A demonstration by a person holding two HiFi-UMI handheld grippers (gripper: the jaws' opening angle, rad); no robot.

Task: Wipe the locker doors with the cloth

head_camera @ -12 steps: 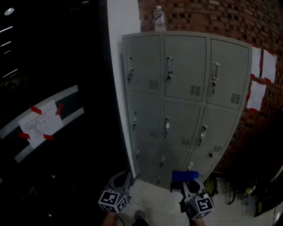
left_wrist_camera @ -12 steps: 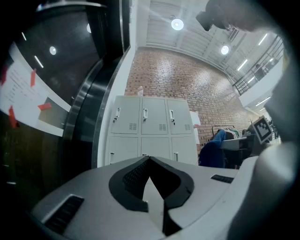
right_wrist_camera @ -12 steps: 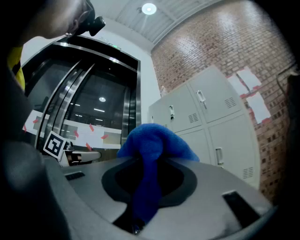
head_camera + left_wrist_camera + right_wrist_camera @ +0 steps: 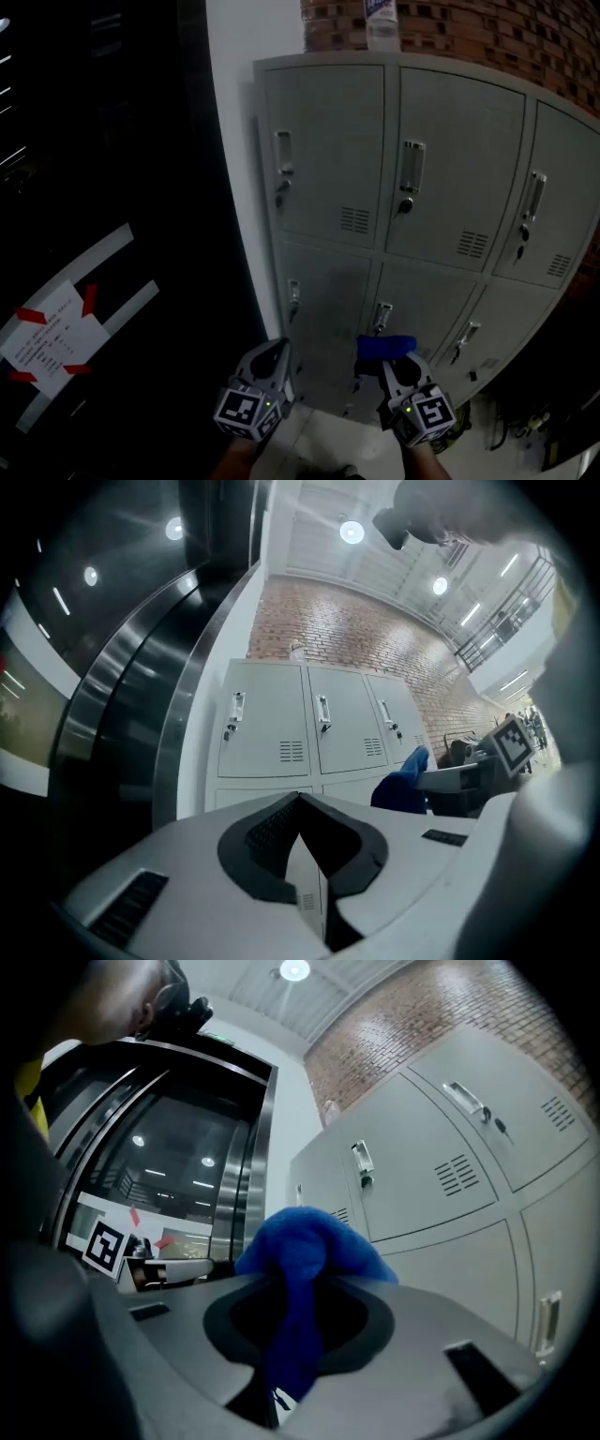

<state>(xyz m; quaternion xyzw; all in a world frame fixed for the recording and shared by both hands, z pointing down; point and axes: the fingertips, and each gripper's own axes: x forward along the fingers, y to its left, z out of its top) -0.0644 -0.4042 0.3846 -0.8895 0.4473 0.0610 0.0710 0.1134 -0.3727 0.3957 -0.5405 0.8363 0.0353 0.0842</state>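
Grey metal lockers (image 4: 412, 187) stand in rows of three doors, each with a handle and a vent, also seen in the left gripper view as lockers (image 4: 309, 733). My right gripper (image 4: 386, 361) is shut on a blue cloth (image 4: 384, 347), held a short way in front of the middle row of doors. The cloth (image 4: 305, 1260) bunches out over the jaws in the right gripper view. My left gripper (image 4: 279, 354) is shut with nothing in it, level with the right one and nearer the lockers' left edge.
A plastic bottle (image 4: 380, 23) stands on top of the lockers. A white pillar (image 4: 234, 141) and dark glass with a taped paper notice (image 4: 52, 342) lie to the left. A brick wall (image 4: 497, 37) rises behind. Pale floor tiles (image 4: 319, 436) show below.
The view has closed in on the lockers, which now fill more of the frame. Both grippers have come nearer the doors, the cloth still held in the right one.
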